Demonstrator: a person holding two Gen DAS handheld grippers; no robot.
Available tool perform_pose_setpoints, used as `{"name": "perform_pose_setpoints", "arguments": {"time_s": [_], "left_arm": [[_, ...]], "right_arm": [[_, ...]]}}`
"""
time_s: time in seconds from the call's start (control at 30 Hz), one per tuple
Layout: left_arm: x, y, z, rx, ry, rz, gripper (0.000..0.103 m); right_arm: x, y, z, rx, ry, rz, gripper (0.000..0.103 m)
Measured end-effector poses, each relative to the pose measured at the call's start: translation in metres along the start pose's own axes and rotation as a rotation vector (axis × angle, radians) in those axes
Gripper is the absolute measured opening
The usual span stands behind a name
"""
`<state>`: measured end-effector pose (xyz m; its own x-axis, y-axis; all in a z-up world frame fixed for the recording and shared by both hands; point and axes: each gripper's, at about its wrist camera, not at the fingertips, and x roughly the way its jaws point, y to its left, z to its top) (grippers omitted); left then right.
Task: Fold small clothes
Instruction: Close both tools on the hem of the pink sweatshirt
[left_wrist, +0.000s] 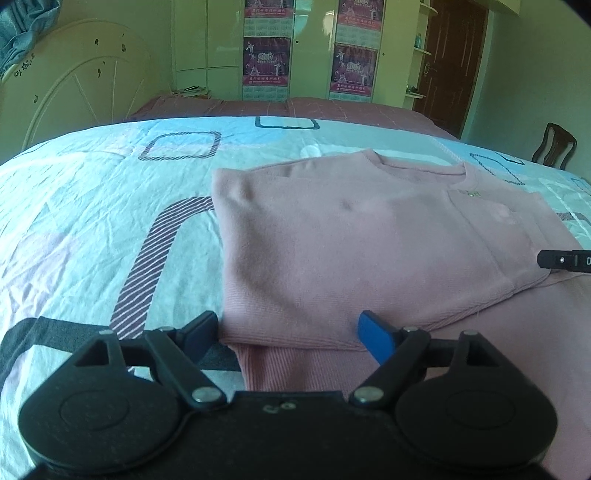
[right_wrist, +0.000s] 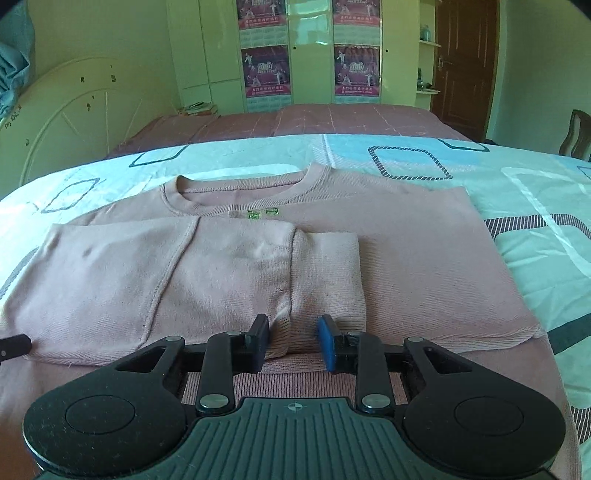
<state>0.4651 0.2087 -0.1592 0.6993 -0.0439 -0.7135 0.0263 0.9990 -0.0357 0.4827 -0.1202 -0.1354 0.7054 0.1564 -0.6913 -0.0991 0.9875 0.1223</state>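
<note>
A pink long-sleeved top (left_wrist: 351, 236) lies flat on the patterned bedsheet (left_wrist: 92, 221), its left side and sleeve folded over the body. In the right wrist view the top (right_wrist: 424, 258) shows neckline away, with the folded sleeve cuff (right_wrist: 325, 273) in the middle. My left gripper (left_wrist: 288, 332) is open at the top's near left edge, the jaws standing wide on either side of the folded hem. My right gripper (right_wrist: 293, 343) is open just before the sleeve cuff, holding nothing. Its fingertip (left_wrist: 561, 260) shows at the right edge of the left wrist view.
The bed has a cream headboard (left_wrist: 74, 81) on the left and a maroon cover (right_wrist: 314, 118) at the far side. A wardrobe with posters (right_wrist: 310, 51), a brown door (right_wrist: 465, 66) and a wooden chair (left_wrist: 554, 146) stand beyond.
</note>
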Motion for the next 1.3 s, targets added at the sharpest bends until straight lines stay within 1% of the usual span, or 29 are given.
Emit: {"name": "perform_pose_setpoints", "arguments": {"time_s": [0.07,0.13,0.17,0.23,0.3,0.43,0.53,0.57,0.6,0.63,0.67,0.73,0.77,0.8,0.83,0.87,0.9,0.93,0.97,1.03,1.07,1.1,1.2,1.3], "left_arm": [[-0.004,0.001,0.001,-0.005,-0.011,0.007,0.081],[-0.001,0.001,0.000,0.007,0.001,0.035,0.082],[0.001,0.001,0.000,0.012,0.010,0.047,0.084],[0.002,0.003,-0.002,-0.003,0.012,0.049,0.085],[0.002,0.002,-0.002,-0.007,0.015,0.063,0.086],[0.002,-0.002,-0.002,-0.020,0.022,0.104,0.088],[-0.007,-0.006,-0.001,-0.036,0.024,0.135,0.084],[-0.012,-0.007,-0.001,-0.041,0.021,0.134,0.080],[-0.020,-0.007,-0.004,-0.047,0.013,0.129,0.076],[-0.027,-0.008,-0.008,-0.054,0.008,0.123,0.074],[-0.035,-0.008,-0.013,-0.064,0.007,0.124,0.071],[-0.049,-0.007,-0.026,-0.092,0.025,0.135,0.070],[-0.057,-0.006,-0.033,-0.113,0.034,0.135,0.066],[-0.066,-0.005,-0.042,-0.142,0.039,0.136,0.060],[-0.073,-0.004,-0.051,-0.168,0.048,0.134,0.058],[-0.082,-0.001,-0.060,-0.201,0.063,0.127,0.055],[-0.091,0.001,-0.069,-0.237,0.070,0.115,0.054],[-0.099,0.003,-0.078,-0.267,0.075,0.098,0.054],[-0.107,0.004,-0.086,-0.288,0.077,0.077,0.054],[-0.121,0.004,-0.101,-0.299,0.073,0.046,0.052],[-0.126,0.003,-0.107,-0.302,0.077,0.026,0.048],[-0.131,0.003,-0.112,-0.313,0.080,-0.002,0.047],[-0.142,0.000,-0.126,-0.335,0.092,-0.099,0.047],[-0.154,0.001,-0.142,-0.374,0.107,-0.190,0.047]], "right_arm": [[-0.005,0.000,0.000,-0.006,-0.024,-0.010,0.028],[0.001,-0.004,0.000,-0.011,0.006,-0.017,0.028],[0.005,-0.007,-0.001,0.000,0.026,-0.012,0.028],[0.007,-0.010,-0.002,0.003,0.028,0.000,0.028],[0.007,-0.008,-0.002,-0.020,0.032,-0.001,0.028],[0.009,-0.012,-0.002,-0.046,0.036,0.030,0.028],[0.005,-0.023,0.004,-0.042,0.044,0.084,0.029],[0.000,-0.030,0.005,-0.027,0.032,0.096,0.030],[-0.006,-0.038,0.005,-0.019,0.018,0.094,0.037],[-0.012,-0.047,0.004,-0.013,0.004,0.091,0.066],[-0.019,-0.059,0.003,-0.008,-0.009,0.102,0.077],[-0.031,-0.084,-0.001,0.007,0.006,0.136,0.077],[-0.037,-0.099,-0.004,0.018,0.019,0.150,0.077],[-0.043,-0.113,-0.007,0.027,0.031,0.162,0.077],[-0.050,-0.128,-0.010,0.038,0.045,0.176,0.076],[-0.056,-0.141,-0.013,0.051,0.059,0.189,0.069],[-0.063,-0.155,-0.018,0.070,0.083,0.199,0.065],[-0.070,-0.168,-0.023,0.085,0.107,0.197,0.056],[-0.078,-0.179,-0.029,0.097,0.126,0.198,0.051],[-0.095,-0.197,-0.043,0.124,0.144,0.198,0.051],[-0.105,-0.206,-0.050,0.144,0.156,0.200,0.051],[-0.114,-0.213,-0.058,0.167,0.169,0.204,0.051],[-0.138,-0.227,-0.085,0.241,0.202,0.231,0.051],[-0.167,-0.230,-0.114,0.305,0.212,0.272,0.051]]}}
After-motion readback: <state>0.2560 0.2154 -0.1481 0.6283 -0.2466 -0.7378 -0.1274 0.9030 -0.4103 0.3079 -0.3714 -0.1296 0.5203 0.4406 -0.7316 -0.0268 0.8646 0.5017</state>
